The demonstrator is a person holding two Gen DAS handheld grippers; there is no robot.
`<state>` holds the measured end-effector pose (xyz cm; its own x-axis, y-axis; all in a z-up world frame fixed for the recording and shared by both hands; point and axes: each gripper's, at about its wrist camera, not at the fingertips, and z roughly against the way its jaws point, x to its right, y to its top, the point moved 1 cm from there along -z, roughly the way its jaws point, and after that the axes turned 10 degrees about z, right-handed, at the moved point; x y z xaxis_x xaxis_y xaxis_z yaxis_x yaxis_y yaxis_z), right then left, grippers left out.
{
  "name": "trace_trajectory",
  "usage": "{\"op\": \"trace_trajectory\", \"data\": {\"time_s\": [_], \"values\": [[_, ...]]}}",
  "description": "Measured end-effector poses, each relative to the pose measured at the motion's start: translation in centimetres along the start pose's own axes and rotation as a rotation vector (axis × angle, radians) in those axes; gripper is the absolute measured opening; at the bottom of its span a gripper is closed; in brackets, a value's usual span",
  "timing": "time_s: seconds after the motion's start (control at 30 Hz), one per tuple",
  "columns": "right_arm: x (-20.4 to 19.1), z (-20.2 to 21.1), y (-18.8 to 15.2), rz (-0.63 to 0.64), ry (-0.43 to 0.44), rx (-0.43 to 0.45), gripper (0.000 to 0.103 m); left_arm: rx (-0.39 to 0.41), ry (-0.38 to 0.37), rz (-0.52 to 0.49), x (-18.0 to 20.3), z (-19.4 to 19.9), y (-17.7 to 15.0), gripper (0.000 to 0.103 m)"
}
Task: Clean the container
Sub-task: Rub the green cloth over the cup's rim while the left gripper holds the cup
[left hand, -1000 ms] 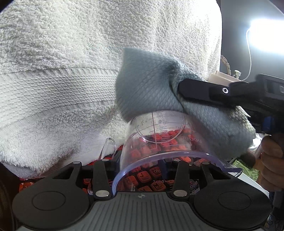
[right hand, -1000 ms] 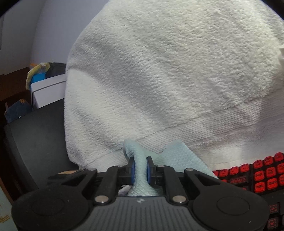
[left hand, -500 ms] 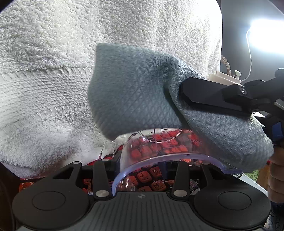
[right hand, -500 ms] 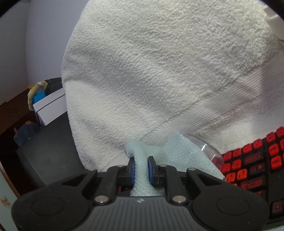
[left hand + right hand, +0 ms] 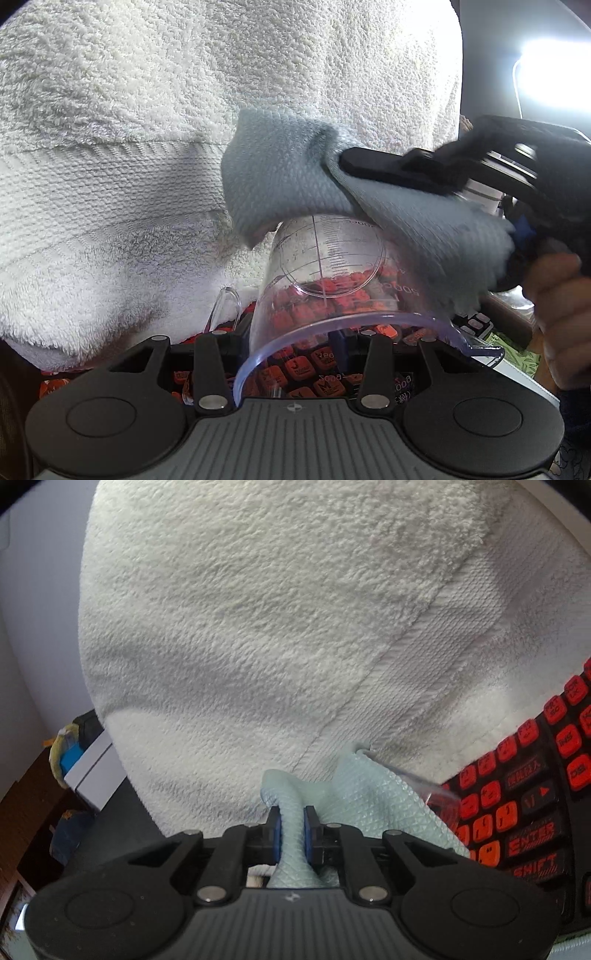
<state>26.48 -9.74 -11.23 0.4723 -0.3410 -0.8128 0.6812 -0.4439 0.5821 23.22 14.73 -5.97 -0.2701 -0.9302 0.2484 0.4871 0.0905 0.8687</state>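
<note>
Left gripper [image 5: 295, 339] clamped on the rim of the clear measuring cup [image 5: 328, 280], cup lying on its side with base pointing away, just in front of the white towel [image 5: 147, 147]. Right gripper [image 5: 292, 829] pinching a fold of the blue-grey cloth [image 5: 295, 173], cloth draped over the cup's base. Could slip: thin smooth rim, sideways wiping force, likely twisting the cup out of the hold and down onto the red-keyed keyboard [image 5: 524, 805] below. Could also drag the cloth free of the pinch. Hidden: left pads behind the plastic, cup handle mostly, contact under the cloth. Right gripper blurred in the left view.
</note>
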Motion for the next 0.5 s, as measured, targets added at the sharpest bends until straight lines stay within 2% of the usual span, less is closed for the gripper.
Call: {"op": "trace_trajectory", "data": {"time_s": [0.17, 0.27, 0.5], "values": [[1.1, -0.4, 1.6, -0.037, -0.043, 0.036, 0.01, 0.0, 0.001, -0.002, 0.2, -0.3, 0.0, 0.04], [1.8, -0.2, 0.9, -0.116, -0.016, 0.072, 0.01, 0.0, 0.002, -0.001, 0.3, -0.4, 0.1, 0.04], [2.5, 0.4, 0.0, -0.138, 0.031, 0.077, 0.009, 0.001, 0.003, 0.0, 0.4, -0.7, 0.2, 0.04]]}}
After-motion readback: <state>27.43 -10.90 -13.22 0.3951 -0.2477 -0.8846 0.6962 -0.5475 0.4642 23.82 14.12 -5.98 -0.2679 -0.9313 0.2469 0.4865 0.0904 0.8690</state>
